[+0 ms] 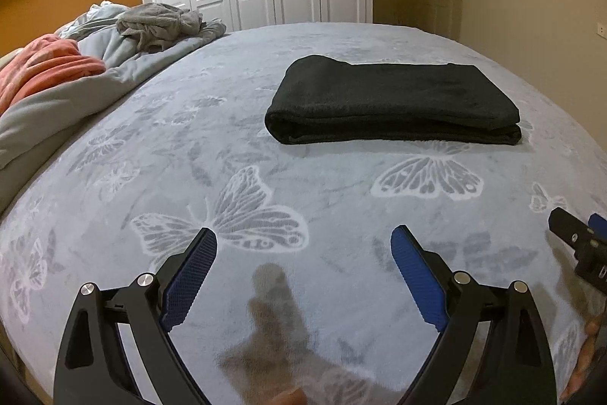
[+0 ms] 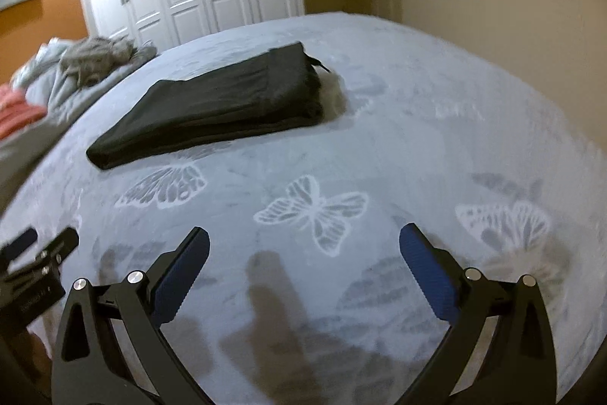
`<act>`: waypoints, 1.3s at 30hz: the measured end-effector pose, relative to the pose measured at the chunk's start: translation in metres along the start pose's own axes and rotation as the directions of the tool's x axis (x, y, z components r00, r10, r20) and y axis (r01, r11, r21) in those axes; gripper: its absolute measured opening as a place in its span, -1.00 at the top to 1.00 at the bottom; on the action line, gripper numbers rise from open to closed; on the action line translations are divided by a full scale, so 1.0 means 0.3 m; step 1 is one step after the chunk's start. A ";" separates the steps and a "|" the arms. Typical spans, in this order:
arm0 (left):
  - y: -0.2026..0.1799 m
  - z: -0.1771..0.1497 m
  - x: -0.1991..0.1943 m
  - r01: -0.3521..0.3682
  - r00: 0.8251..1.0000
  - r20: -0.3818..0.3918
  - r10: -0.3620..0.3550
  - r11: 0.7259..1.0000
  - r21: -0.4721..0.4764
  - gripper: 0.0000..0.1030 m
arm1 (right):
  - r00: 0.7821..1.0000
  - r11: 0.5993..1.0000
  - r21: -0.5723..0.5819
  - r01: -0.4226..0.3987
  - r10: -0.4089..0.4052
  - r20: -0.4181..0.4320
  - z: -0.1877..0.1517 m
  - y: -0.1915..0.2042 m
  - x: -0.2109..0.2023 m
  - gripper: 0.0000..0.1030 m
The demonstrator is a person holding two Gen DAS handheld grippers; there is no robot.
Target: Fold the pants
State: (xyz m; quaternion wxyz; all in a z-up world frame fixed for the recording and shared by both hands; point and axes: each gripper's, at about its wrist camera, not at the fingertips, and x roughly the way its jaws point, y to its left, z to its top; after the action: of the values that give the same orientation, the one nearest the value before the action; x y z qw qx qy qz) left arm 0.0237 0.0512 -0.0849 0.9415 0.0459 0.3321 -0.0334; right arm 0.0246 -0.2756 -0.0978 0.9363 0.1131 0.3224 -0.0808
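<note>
On the bed (image 1: 159,154), atop its butterfly-print cover, the black pants (image 1: 390,101) lie folded into a flat rectangle. Both grippers hover apart from them: left gripper (image 1: 303,241) spread wide and holding nothing, right gripper (image 2: 303,241) likewise. Crumpled bedding (image 1: 114,37) lies nearby.

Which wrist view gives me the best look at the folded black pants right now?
The left wrist view: the black pants lie sharp and nearly square-on, with the stacked layers along the near edge visible. The right wrist view shows them blurred and at an angle, though it reveals a drawstring end at the far corner.
</note>
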 end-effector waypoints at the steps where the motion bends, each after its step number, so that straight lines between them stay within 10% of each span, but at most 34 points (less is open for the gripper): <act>1: -0.002 0.000 0.000 -0.002 1.000 0.002 0.002 1.000 0.001 -0.76 | 1.000 1.000 0.019 -0.005 0.005 -0.007 0.000 -0.009 0.005 -0.91; 39: -0.020 -0.010 -0.017 -0.053 0.998 0.040 0.051 0.998 0.038 -0.77 | 0.995 0.979 -0.182 0.087 -0.077 0.060 -0.026 0.121 -0.018 -0.91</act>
State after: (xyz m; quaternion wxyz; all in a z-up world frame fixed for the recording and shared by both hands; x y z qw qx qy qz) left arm 0.0173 0.0457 -0.0845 0.9473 0.0725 0.3117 -0.0163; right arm 0.0239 -0.2383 -0.0946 0.9469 0.0101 0.3080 -0.0919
